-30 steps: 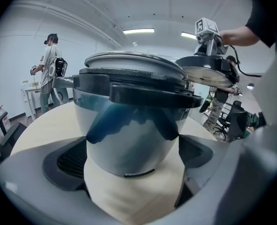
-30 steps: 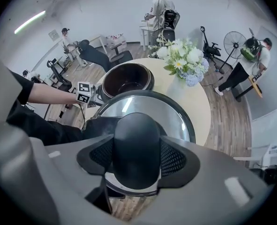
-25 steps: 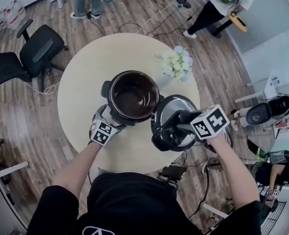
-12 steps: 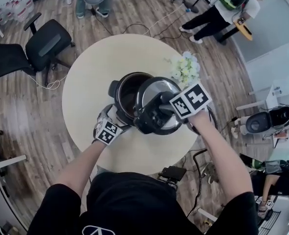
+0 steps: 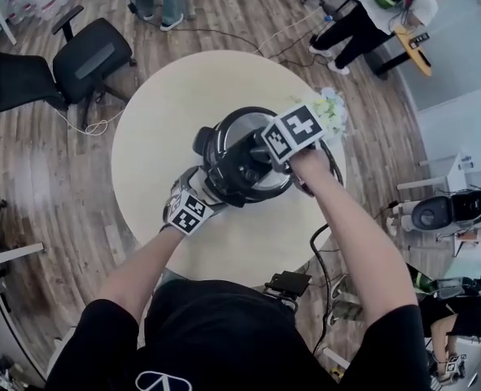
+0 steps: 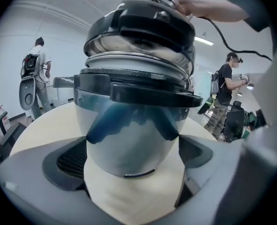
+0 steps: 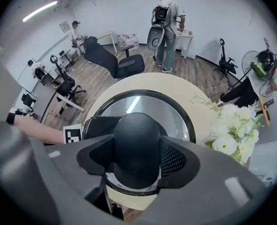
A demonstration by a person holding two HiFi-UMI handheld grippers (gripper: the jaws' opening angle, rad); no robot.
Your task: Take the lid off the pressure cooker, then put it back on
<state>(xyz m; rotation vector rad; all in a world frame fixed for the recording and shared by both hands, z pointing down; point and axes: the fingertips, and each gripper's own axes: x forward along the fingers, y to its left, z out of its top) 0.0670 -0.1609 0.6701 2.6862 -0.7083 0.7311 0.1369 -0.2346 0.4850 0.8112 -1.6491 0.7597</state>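
Here, landmark: the pressure cooker point(image 6: 129, 125) stands upright on a round pale worktop point(image 5: 167, 104), and every place below is given from it.
Lid point(image 7: 147, 104): directly above the pressure cooker and covering its mouth in the head view. In the left gripper view it sits slightly tilted, just over the black rim and not seated, with its inner metal ring showing in the gap.
Knob point(image 7: 137, 139): the black rounded knob is on top of the lid, above the middle of the pressure cooker.
Right gripper point(image 7: 137, 159): it points steeply down over the pressure cooker. Its fingers are partly open and closed on the knob, one ribbed pad pressed to each side of it, so the lid hangs from this grip.
Left gripper point(image 6: 131, 156): it is low on the side of the pressure cooker nearest the person. Its fingers are spread wide around the shiny lower wall, and both pads appear to lie against that wall.
Flowers point(image 7: 232, 125): a white bunch on the worktop, near the pressure cooker on its far right side.
Office chair point(image 5: 94, 55): black, on the wooden floor well apart from the pressure cooker, to its far left.
People: several are standing well beyond the pressure cooker at the room's edges.
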